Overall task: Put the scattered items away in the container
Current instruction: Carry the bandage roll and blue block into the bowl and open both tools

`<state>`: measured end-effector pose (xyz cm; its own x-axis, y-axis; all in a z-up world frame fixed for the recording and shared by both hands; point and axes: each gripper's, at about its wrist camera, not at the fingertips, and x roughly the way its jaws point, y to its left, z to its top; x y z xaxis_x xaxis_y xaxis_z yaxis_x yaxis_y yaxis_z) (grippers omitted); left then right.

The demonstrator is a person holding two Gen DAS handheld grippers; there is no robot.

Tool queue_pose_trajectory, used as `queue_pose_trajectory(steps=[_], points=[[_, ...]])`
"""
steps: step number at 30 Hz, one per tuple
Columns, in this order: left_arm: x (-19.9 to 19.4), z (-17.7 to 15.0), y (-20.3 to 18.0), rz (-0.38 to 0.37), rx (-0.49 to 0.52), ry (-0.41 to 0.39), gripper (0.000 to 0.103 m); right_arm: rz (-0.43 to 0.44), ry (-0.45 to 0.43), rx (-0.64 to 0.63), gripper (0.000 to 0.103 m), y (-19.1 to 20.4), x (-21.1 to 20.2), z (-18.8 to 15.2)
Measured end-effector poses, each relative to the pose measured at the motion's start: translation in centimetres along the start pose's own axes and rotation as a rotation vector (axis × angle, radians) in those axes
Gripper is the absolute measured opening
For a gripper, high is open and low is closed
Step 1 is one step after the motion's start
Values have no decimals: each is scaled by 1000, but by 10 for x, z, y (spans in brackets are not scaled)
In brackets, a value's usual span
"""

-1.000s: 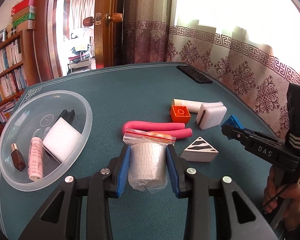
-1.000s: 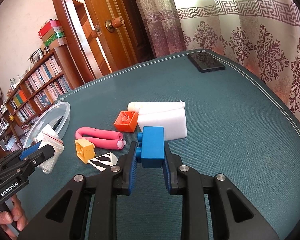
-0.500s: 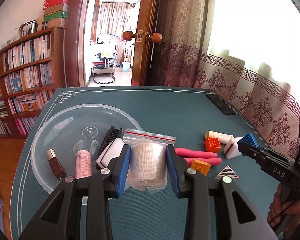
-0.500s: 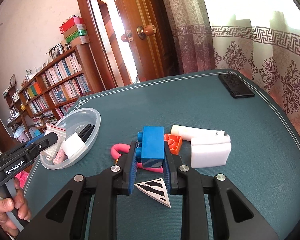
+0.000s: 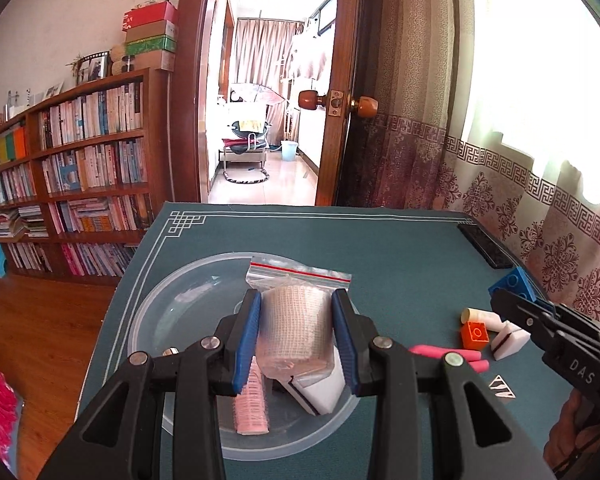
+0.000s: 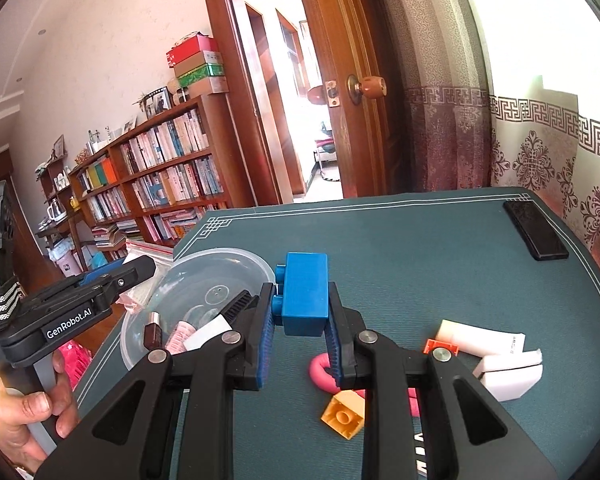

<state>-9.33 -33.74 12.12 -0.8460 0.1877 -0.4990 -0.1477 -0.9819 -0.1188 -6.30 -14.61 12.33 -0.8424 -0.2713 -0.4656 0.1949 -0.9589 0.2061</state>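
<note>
Two hand-held grippers are over a dark teal felt tabletop [image 5: 380, 240] edged with a white key-pattern line. The left gripper [image 5: 296, 334] has its blue-padded jaws closed on a roll of white gauze bandage sealed in a clear zip bag with a red strip [image 5: 294, 320], and it holds this above the round clear plastic container [image 5: 152, 312] near the tabletop's left edge. Inside the container lie a pink ribbed roll [image 5: 252, 408], a white foam block with a dark slit [image 5: 316, 392], a small brown bottle with a metallic cap [image 6: 153, 332] and a black comb-like piece [image 6: 236, 308]. The right gripper [image 6: 300, 320] has its jaws clamped on a blue plastic building brick [image 6: 304, 294], held in the air to the right of the container and above the scattered items. Still on the tabletop to the right of the container are a bent pink foam tube [image 5: 440, 354], an orange building brick [image 5: 475, 334], a yellow-orange building brick [image 6: 342, 416], a white squeeze tube [image 6: 480, 340], a second white foam block [image 6: 508, 376] just beside the tube, and a black-and-white striped triangular piece [image 5: 502, 386]. A black flat phone-like slab [image 6: 534, 234] lies well apart near the far right edge, by the patterned curtain [image 5: 560, 216]. A hand [image 6: 24, 416] grips the left gripper's handle in the right wrist view. Behind the tabletop stand a wooden bookshelf [image 5: 80, 168] and an open wooden door [image 5: 340, 120].
</note>
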Motion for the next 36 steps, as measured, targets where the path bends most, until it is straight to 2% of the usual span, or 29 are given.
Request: queue_pose_trajectory(steps=[3, 9, 24, 25, 26, 27, 28, 31, 32, 34, 36], points=[[3, 6, 9, -5, -38, -5, 40, 14, 0, -21, 25, 15, 11, 5], [5, 7, 18, 15, -36, -25, 40, 27, 17, -35, 25, 34, 36, 9], [22, -7, 48, 53, -108, 20, 42, 38, 93, -56, 25, 56, 99, 7], [23, -7, 50, 52, -115, 24, 43, 41, 99, -59, 26, 57, 103, 7], [24, -8, 52, 51, -127, 27, 58, 40, 111, -64, 26, 58, 107, 7], [24, -9, 55, 55, -141, 22, 80, 41, 123, -66, 26, 59, 111, 7], [23, -10, 58, 66, -154, 8, 86, 46, 135, -65, 27, 59, 114, 6], [22, -11, 62, 76, -172, 10, 87, 62, 147, -61, 31, 54, 116, 0], [22, -11, 64, 77, -179, 8, 87, 67, 152, -58, 34, 52, 115, -3], [22, -12, 66, 78, -189, 8, 87, 70, 154, -41, 50, 47, 113, -9], [23, -12, 67, 79, -194, 12, 87, 67, 156, -23, 53, 43, 112, -14]])
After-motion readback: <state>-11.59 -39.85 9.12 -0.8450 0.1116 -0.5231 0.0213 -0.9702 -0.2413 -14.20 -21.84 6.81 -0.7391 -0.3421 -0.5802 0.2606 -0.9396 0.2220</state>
